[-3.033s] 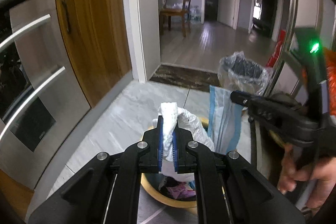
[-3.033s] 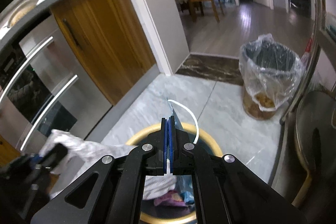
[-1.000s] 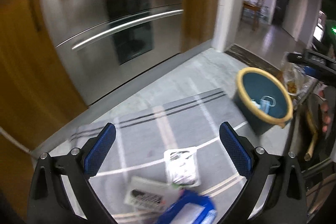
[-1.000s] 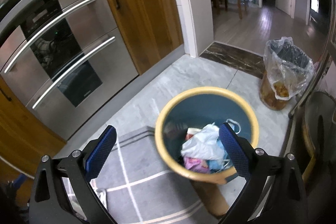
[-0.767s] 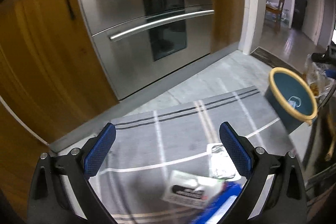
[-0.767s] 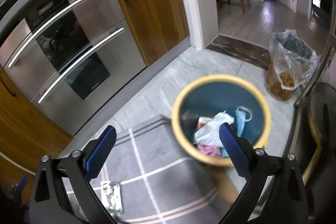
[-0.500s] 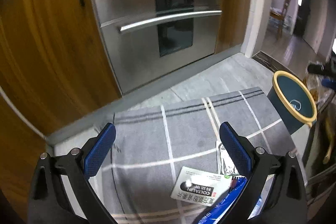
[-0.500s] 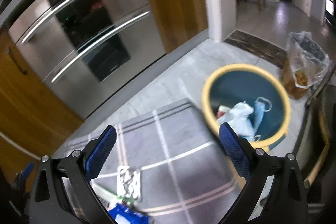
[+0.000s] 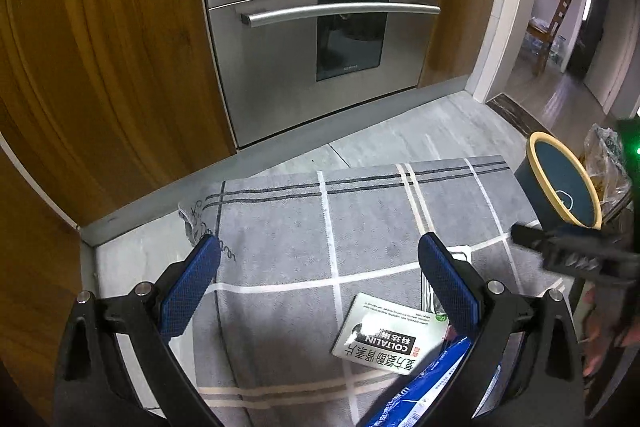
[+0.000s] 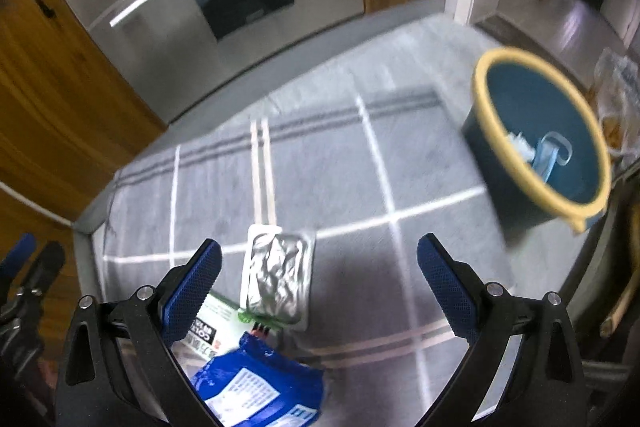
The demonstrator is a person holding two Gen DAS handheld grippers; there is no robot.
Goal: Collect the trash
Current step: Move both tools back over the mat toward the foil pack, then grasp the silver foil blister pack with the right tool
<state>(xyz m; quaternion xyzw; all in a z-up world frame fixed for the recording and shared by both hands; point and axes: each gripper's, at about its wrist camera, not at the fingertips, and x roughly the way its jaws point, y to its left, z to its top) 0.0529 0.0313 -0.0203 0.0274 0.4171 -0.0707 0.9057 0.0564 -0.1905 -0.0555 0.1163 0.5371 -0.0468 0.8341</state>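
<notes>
While both of my tools hang over the rug [image 9: 360, 211] with nothing in them, the trash that is left lies in a small cluster at its near edge. My left gripper [image 9: 318, 279] is spread wide and empty, with the white box [image 9: 390, 335] just inside its right finger and the blue packet [image 9: 432, 379] partly under that finger. My right gripper [image 10: 318, 279] is spread wide too, empty, with the foil pack [image 10: 278, 281] between its fingers, closer to the left one. In that view the pack overlaps the box [image 10: 208, 327] at its lower edge, and the packet [image 10: 264, 387] lies just below both.

I hold the jaws open this wide, I think, because all three pieces are flat and lie against the rug, so a finger has to come down on each side of an edge. The pile sits low in both views, which suggests I am aiming down at it from above.

The bin [image 10: 540, 139] stands well apart, off the rug's far right corner, with a white wad and a blue mask already inside. By my reckoning the job is part done: three pieces remain. The foil pack lies on top and clear of the others, so it looks the easiest to take first; its thin rim may slip.
</notes>
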